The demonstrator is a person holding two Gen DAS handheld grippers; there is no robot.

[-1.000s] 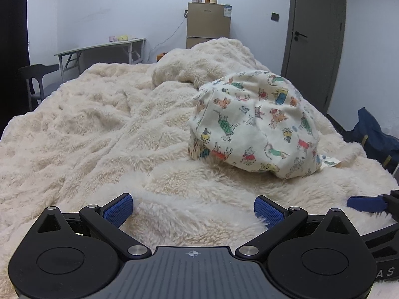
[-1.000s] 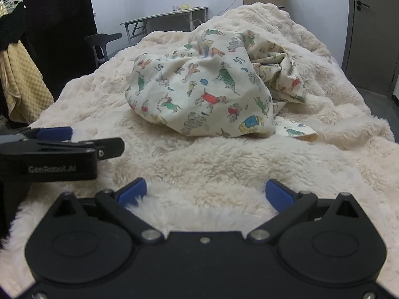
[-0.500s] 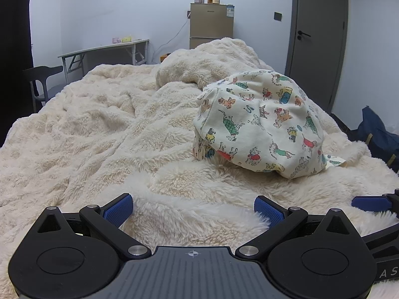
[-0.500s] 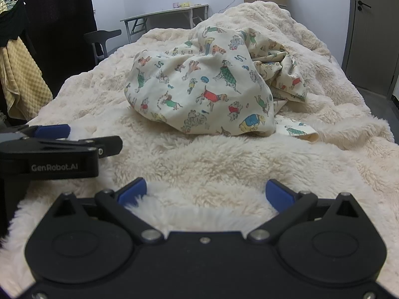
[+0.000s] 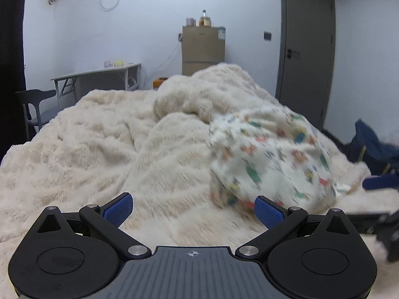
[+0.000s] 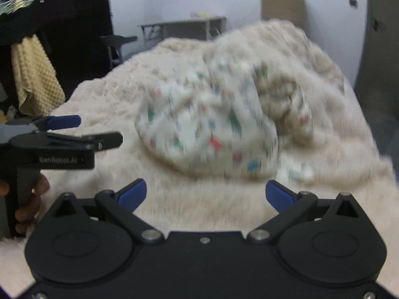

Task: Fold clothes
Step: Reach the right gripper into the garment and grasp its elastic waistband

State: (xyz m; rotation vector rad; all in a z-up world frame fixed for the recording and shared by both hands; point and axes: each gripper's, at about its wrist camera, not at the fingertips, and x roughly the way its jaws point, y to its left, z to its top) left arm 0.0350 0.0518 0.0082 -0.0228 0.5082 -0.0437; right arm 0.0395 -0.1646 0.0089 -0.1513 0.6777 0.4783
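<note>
A: What does the left wrist view show?

B: The left tongs [image 5: 193, 210] are wide open and hold nothing. They are above a cream fluffy blanket [image 5: 99, 144] on the bed. The printed garment [image 5: 271, 159] lies in a crumpled heap on this blanket, ahead and to the right, near the right blue pad [image 5: 268, 211]. It is blurred, so I cannot read the print. At the right edge I see a part of the right tongs [image 5: 379, 182].

A: And the right wrist view?

B: The right tongs [image 6: 204, 195] are open too, with only blanket [image 6: 204, 206] between the pads. The garment [image 6: 207, 134] is a heap straight ahead, touching neither pad. The left tongs [image 6: 82, 130] come in from the left, seen from the side with their fingers apart, beside the heap but not touching it. A hand [image 6: 30, 204] holds their grip. A yellow cloth [image 6: 32, 79] hangs at the far left.
</note>
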